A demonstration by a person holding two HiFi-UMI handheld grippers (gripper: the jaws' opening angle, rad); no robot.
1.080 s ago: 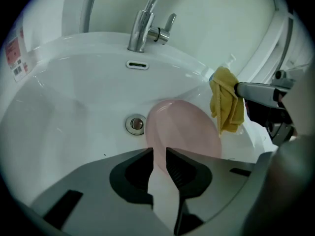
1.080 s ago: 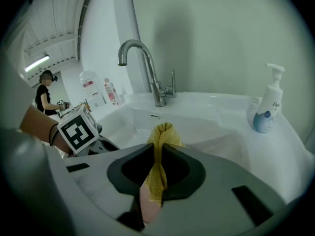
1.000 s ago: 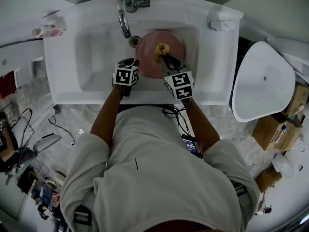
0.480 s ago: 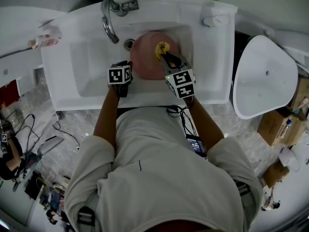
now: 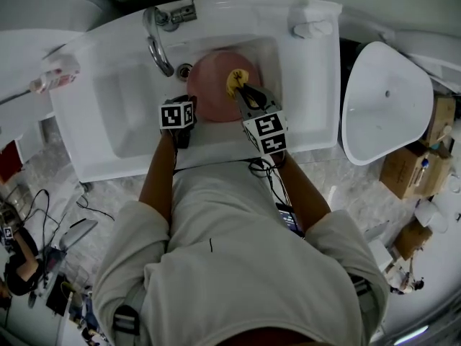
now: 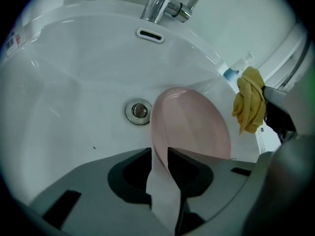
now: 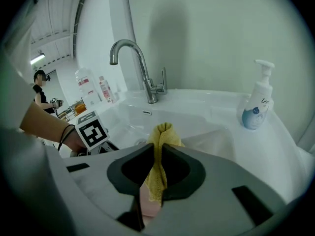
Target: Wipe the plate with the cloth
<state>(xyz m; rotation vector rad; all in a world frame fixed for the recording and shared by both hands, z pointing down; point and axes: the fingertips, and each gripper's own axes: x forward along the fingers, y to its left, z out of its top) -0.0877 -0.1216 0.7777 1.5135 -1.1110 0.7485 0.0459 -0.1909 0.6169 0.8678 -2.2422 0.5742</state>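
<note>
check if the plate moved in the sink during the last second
No: the plate still sits just right of the drain, as before; only the camera shifted.

one plate (image 6: 193,128), one cloth (image 6: 249,106), one tap (image 6: 158,3)

Pink plate (image 5: 209,92) in white sink (image 5: 115,117), yellow cloth (image 5: 234,80) in right claw (image 5: 239,89), left claw (image 5: 190,101) at plate's edge

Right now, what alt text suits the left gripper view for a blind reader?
The left gripper clamps the rim of a pink plate, tilted in a white sink. A drain lies left of the plate, a chrome faucet above; at right, the right gripper holds a yellow cloth.
</note>
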